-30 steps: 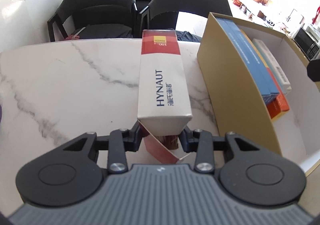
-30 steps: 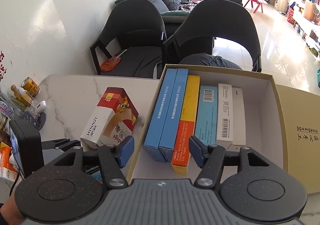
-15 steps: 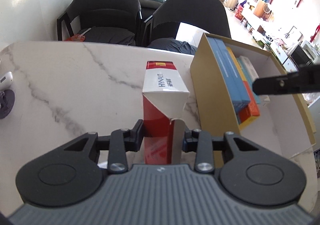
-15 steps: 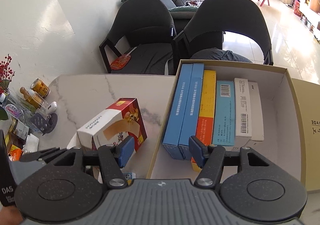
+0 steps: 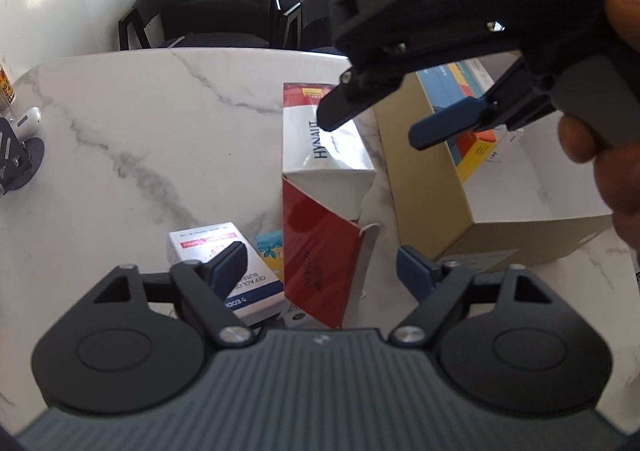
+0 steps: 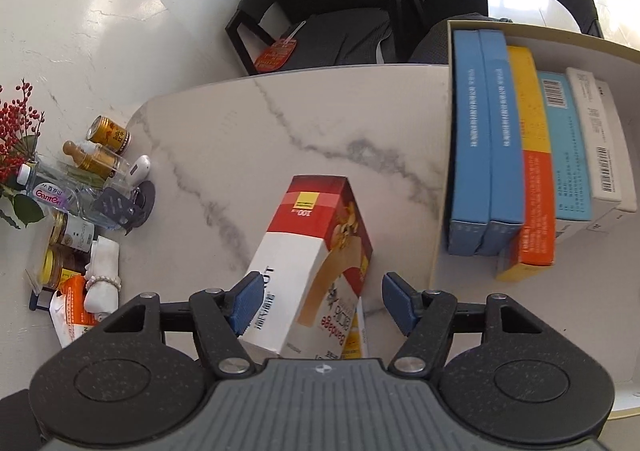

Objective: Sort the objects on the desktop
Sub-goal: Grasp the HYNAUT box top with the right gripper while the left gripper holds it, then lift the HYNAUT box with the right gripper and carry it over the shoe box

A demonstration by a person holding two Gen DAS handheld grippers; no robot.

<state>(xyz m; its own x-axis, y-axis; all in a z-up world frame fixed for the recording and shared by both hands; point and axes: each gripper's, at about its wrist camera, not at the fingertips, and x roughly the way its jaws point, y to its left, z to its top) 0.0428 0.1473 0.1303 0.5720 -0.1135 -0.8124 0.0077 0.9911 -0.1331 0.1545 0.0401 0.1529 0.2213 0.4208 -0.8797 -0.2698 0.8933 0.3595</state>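
Left gripper (image 5: pixel 320 267): we see our jaws opening, spread clear of the HYNAUT box (image 5: pixel 326 187) between them.
Right gripper (image 6: pixel 320 305): our jaws are opening, astride the same box, pads not pressing.
HYNAUT box: tilted on the marble table (image 6: pixel 240 123).
Cardboard tray (image 6: pixel 440 251): at 3 o'clock of the box, holding upright books (image 6: pixel 486 139).

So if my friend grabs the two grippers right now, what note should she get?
Left gripper: jaws opening, pads off the tall red-and-white HYNAUT carton, which stands between them on the white marble table.
Right gripper: jaws opening around the same carton, not gripping.
Done: six flat cartons stand in the gold cardboard box.
Left: box the HYNAUT carton and the small white-and-blue carton.
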